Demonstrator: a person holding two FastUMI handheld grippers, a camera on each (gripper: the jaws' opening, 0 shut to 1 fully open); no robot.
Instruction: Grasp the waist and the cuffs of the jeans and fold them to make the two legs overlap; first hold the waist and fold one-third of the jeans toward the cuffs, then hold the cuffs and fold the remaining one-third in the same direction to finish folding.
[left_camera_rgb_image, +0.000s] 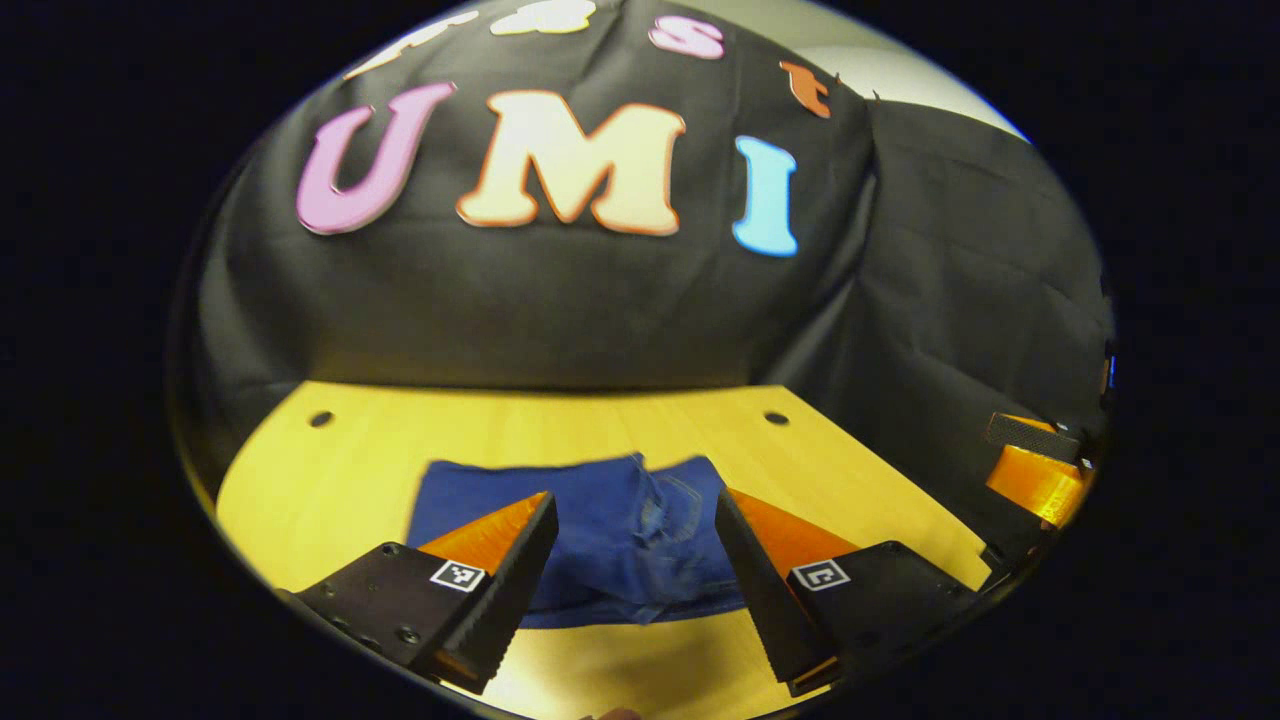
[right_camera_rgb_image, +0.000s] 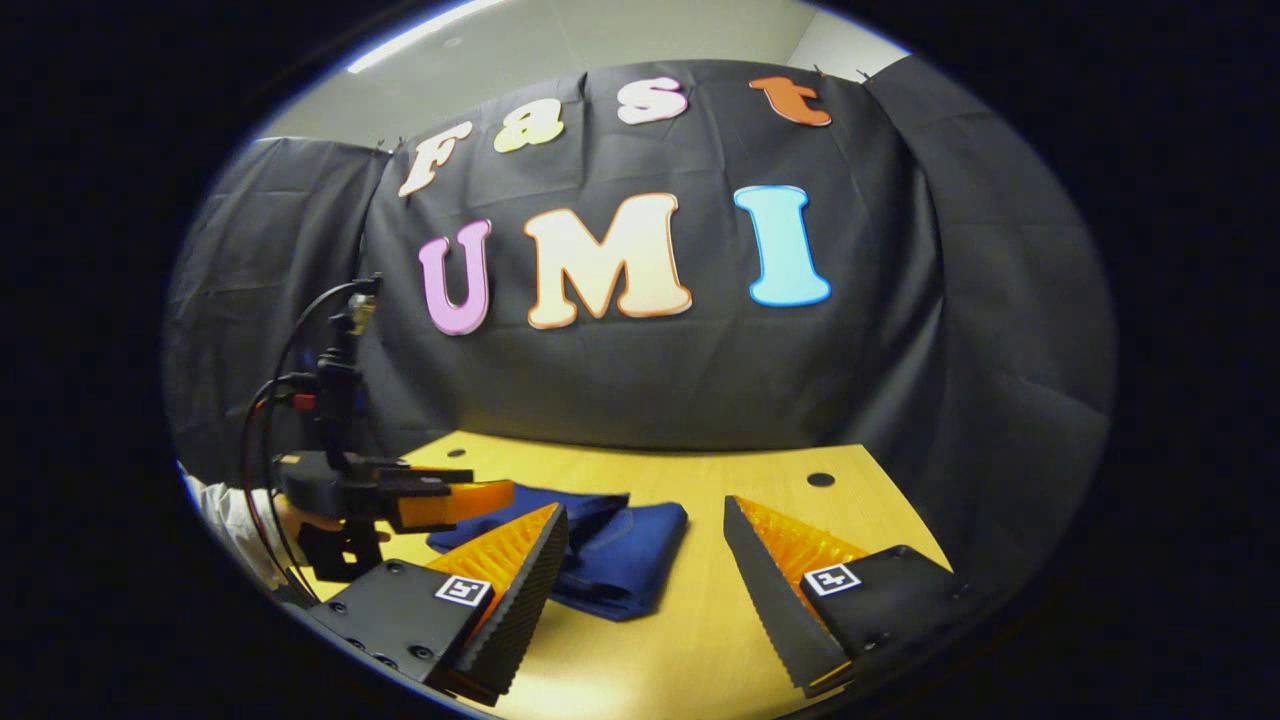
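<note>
In the left gripper view we see, from left to right, a pale wooden tabletop (left_camera_rgb_image: 330, 480) with a small round hole (left_camera_rgb_image: 321, 419) near its far left corner, then the left gripper (left_camera_rgb_image: 636, 585) at the bottom, its two fingers spread wide apart and holding nothing. Between and beyond those fingers lie the jeans (left_camera_rgb_image: 600, 530), dark blue and folded into a compact bundle, flat on the tabletop, clear of the fingers. At the far right edge we glimpse part of the right gripper (left_camera_rgb_image: 1035, 465), raised above the tabletop's edge.

In the right gripper view we see, at the left, a hand (right_camera_rgb_image: 300, 520) holding the left gripper (right_camera_rgb_image: 455, 497), with cables looping above it, poised just over the jeans (right_camera_rgb_image: 610, 555); we cannot tell its opening here. The folded jeans rest on the tabletop (right_camera_rgb_image: 700, 610), left of centre. The right gripper (right_camera_rgb_image: 640, 590) is at the bottom, fingers wide apart and empty.
</note>
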